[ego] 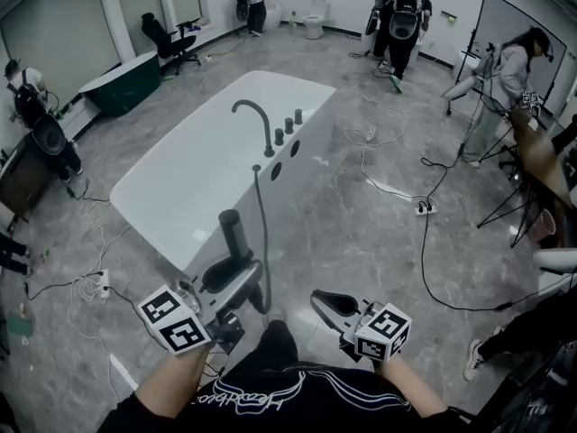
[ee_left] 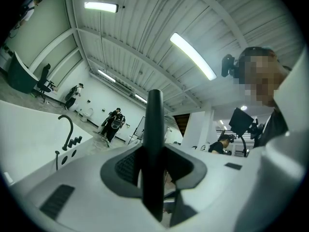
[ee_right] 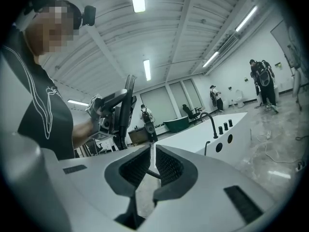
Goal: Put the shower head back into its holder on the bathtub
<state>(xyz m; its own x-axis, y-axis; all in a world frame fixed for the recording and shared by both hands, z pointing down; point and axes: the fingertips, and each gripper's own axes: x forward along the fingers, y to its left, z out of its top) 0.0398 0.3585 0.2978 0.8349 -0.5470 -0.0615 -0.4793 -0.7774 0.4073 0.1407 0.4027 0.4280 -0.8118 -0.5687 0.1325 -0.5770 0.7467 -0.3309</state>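
A white bathtub [ego: 194,183] stands ahead, with a dark curved faucet [ego: 257,120], three knobs [ego: 288,126] and two round holes [ego: 285,161] on its near end. My left gripper [ego: 233,269] is shut on the black shower head's handle [ego: 231,228], which stands upright beside the tub's near corner. Its hose [ego: 262,233] runs up to the tub's deck. In the left gripper view the handle [ee_left: 154,129] is a dark bar clamped between the jaws of the left gripper [ee_left: 154,166]. My right gripper [ego: 319,299] hangs to the right over the floor, its jaws [ee_right: 153,166] shut on nothing.
Cables and a power strip [ego: 424,207] lie on the marble floor right of the tub. A green tub [ego: 122,84] and office chair [ego: 171,39] stand at the back left, a toilet [ego: 314,16] at the back. Several people and tripods [ego: 505,197] stand around the room.
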